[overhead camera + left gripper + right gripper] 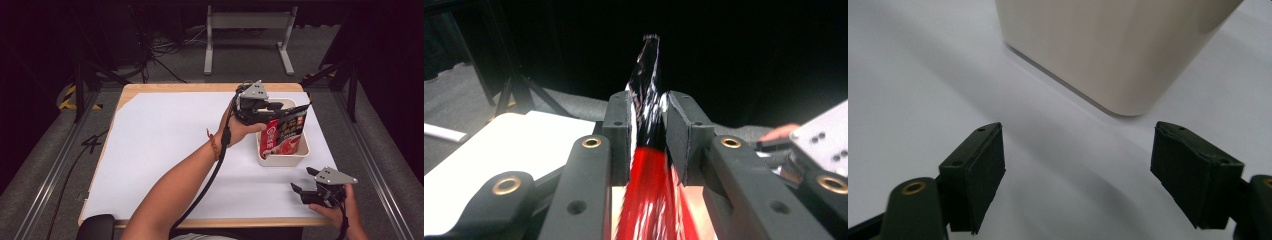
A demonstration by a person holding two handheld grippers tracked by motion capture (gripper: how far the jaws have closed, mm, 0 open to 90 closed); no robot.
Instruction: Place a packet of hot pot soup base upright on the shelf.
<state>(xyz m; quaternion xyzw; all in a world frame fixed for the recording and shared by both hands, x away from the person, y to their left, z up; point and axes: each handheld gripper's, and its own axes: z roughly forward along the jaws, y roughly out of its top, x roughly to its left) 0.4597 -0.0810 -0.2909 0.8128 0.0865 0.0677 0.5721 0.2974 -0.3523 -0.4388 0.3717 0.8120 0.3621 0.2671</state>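
L gripper (274, 106), near the table's (165, 140) far right corner, has jaws narrowly apart around a red-black snack pouch (285, 132) standing in the white tub (283, 159); pads barely off it. R gripper (305, 181), front right edge: jaws wide, nothing held.

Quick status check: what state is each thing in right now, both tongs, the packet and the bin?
Left tongs: jaws narrow, packet between them.
Right tongs: open, empty, on the table near the bin.
Snack packet: upright, leaning in the bin.
White bin: upright, holds the packet.
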